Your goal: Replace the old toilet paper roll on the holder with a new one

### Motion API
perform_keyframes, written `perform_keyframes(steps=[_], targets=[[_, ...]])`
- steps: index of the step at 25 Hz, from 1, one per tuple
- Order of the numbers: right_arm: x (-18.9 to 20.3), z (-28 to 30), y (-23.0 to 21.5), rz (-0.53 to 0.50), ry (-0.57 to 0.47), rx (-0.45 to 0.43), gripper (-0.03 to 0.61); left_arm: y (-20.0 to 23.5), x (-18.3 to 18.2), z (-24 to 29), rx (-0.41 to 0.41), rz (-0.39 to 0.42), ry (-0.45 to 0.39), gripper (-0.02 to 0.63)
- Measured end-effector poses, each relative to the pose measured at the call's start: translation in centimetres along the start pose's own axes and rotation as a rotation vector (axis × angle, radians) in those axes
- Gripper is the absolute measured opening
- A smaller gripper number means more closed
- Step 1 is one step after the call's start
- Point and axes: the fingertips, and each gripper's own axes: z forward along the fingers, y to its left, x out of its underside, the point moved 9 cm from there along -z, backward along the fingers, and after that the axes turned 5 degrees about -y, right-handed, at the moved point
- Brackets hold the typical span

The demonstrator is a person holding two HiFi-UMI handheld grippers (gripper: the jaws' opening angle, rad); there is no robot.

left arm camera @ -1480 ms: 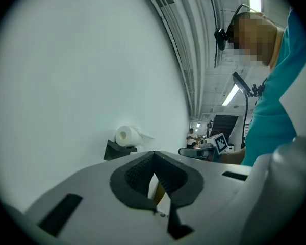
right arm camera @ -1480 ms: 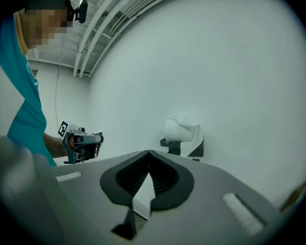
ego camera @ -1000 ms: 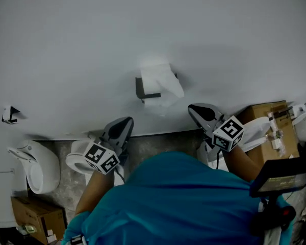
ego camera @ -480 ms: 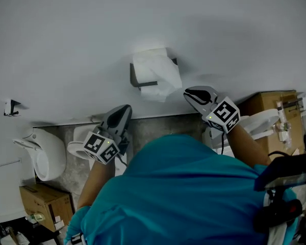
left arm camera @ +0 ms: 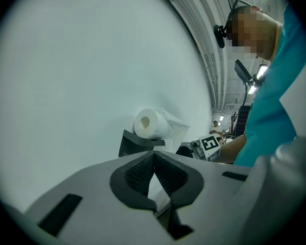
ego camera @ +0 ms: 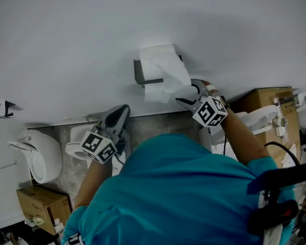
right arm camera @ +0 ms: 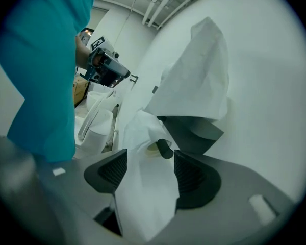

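Toilet paper [right arm camera: 143,188], between right fingers [right arm camera: 191,175] just opened

Paper roll [ego camera: 160,65] on holder [ego camera: 139,75], on wall [ego camera: 66,45]

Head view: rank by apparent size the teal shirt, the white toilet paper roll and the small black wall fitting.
1. teal shirt
2. white toilet paper roll
3. small black wall fitting
The shirt sits nearest the camera.

At 12 o'clock, loose paper [ego camera: 166,73] hides the roll's [left arm camera: 148,122] front and most of the holder [ego camera: 139,75]. At 3 o'clock, the forearm [ego camera: 242,134] covers part of a cardboard box [ego camera: 262,103].
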Motion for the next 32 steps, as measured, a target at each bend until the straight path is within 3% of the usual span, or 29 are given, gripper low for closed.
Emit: perform_keyframes(steps=[3,9,13,17,24,29,32], targets=[[0.0,1.1,-0.6,0.125,-0.049,-0.048,0.293,0.4,0.5,-0.4,-0.005,-0.006,-0.006,0.009],[1.4,2.0,-3.2,0.573,-0.199,-0.197,0.316,0.3,0.7,-1.0,-0.032,-0.018,-0.003,0.009],[1.7,3.1,-4.0,0.747,-0.249,-0.294,0.325,0.6,0.9,-1.3,-0.049,-0.027,-0.001,0.009],[1.5,4.5,-4.3,0.819,-0.268,-0.359,0.325,0.7,0.9,-1.4,-0.057,-0.027,0.001,0.009],[1.5,6.0,-5.1,0.938,-0.314,-0.383,0.321,0.7,0.7,-1.6,-0.063,-0.027,0.008,0.009],[1.3,6.8,-4.8,0.966,-0.316,-0.416,0.212,1.1,1.1,-2.1,-0.065,-0.03,-0.006,0.009],[0.8,6.9,-4.6,0.973,-0.315,-0.442,0.198,1.1,1.0,-2.3,-0.07,-0.032,-0.005,0.009]])
